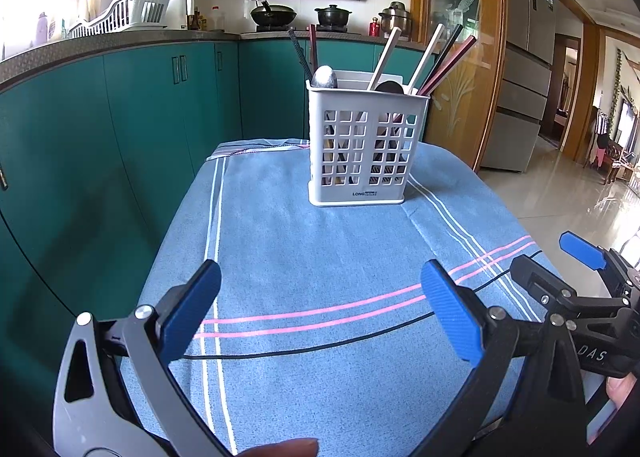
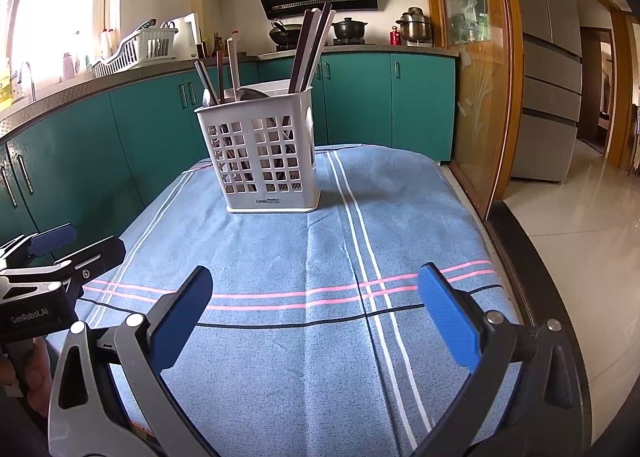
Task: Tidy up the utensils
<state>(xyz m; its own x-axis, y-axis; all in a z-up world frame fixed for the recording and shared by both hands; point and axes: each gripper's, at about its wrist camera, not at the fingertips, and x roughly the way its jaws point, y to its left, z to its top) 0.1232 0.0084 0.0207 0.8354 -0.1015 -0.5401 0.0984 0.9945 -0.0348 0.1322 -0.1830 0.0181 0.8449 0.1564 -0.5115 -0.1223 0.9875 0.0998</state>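
Both claws hover low over the blue striped cloth (image 1: 320, 241); the left gripper (image 1: 320, 305) gapes wide with nothing between its pads, the right gripper (image 2: 316, 305) spread just as wide and just as bare. The white utensil holder (image 1: 366, 145) stands upright well ahead of both, slightly right of the left claw's line, slightly left of the right's; its lattice hides the lower halves of the chopsticks (image 1: 440, 65) and spoon (image 1: 325, 77), so what lies at the bottom is hard to make out. Open cloth stretches between claws and holder; the table's right edge drops away just beside the right claw.
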